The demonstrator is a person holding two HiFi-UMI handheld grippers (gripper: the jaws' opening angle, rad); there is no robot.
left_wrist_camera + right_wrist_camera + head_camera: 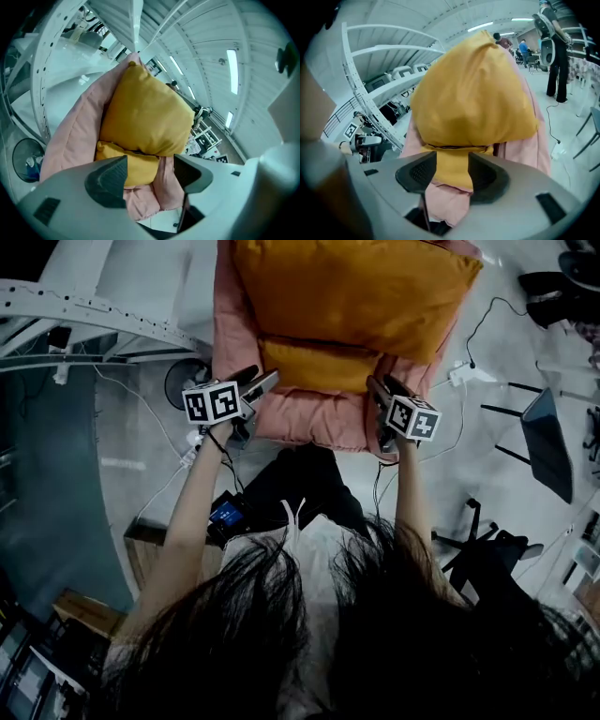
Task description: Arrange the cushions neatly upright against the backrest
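Black-and-white square markers (214, 401) are printed on both grippers. The left gripper (265, 385) and right gripper (375, 388) have jaws spread and clamp nothing, at lower centre by the front of the pink quilted chair (309, 423). The large mustard cushion (352, 292), plump soft fabric, stands against the chair's back at top centre with its top edge cut off. The small mustard cushion (319, 367) is mostly hidden beneath it.

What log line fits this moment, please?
left hand-held gripper: open | right hand-held gripper: open | large cushion: upright | small cushion: lying flat
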